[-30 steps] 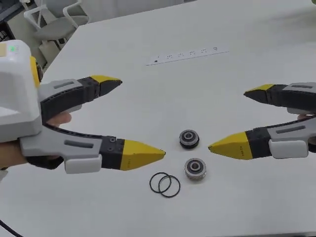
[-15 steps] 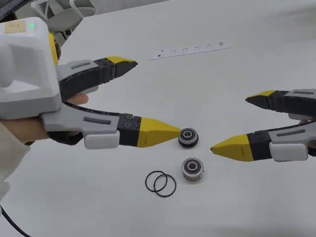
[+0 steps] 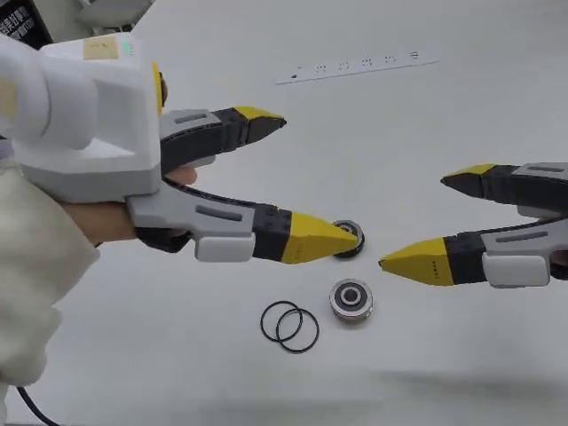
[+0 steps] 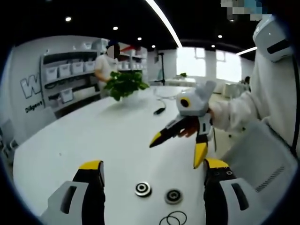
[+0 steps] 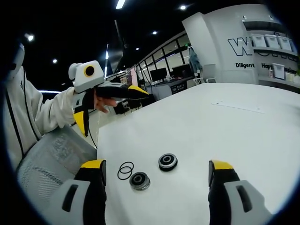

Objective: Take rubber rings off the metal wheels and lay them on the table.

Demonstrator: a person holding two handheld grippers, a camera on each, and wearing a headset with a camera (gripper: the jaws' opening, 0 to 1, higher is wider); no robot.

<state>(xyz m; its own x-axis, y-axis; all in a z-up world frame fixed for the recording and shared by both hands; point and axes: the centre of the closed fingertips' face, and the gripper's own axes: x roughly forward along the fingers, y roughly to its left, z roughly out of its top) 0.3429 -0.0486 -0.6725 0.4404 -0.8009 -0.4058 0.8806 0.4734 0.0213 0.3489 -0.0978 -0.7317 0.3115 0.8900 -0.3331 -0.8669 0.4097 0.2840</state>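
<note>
Both tools have jaws apart. Left tool (image 3: pixel 319 180) is low over the surface (image 3: pixel 444 106), lower jaw tip at the far wheel (image 4: pixel 143 189), contact unclear; right tool (image 3: pixel 413 222) sits just right of it. Near wheel (image 3: pixel 351 298) is free, with two overlapping rings (image 3: pixel 289 325) flat beside it.

**Bright open-plan office with lab-style storage**

A large white table (image 3: pixel 461 115) with a row of sockets (image 3: pixel 364 65) in its top dominates a bright open-plan workplace, part office, part lab. Along one wall, shelving (image 4: pixel 70 75) holds rows of white storage bins beside big company lettering (image 4: pixel 30 86). A person (image 4: pixel 105 65) stands at the shelves. A potted plant (image 4: pixel 124 83) sits toward the table's far end. Monitors (image 5: pixel 157 74) stand on desks near glass partitions, and wide windows (image 4: pixel 199 61) let in daylight. A strip light (image 4: pixel 161 21) and spotlights (image 4: pixel 68 19) run across the dark ceiling. A mesh-backed chair (image 5: pixel 51 164) stands at the table's edge.
</note>
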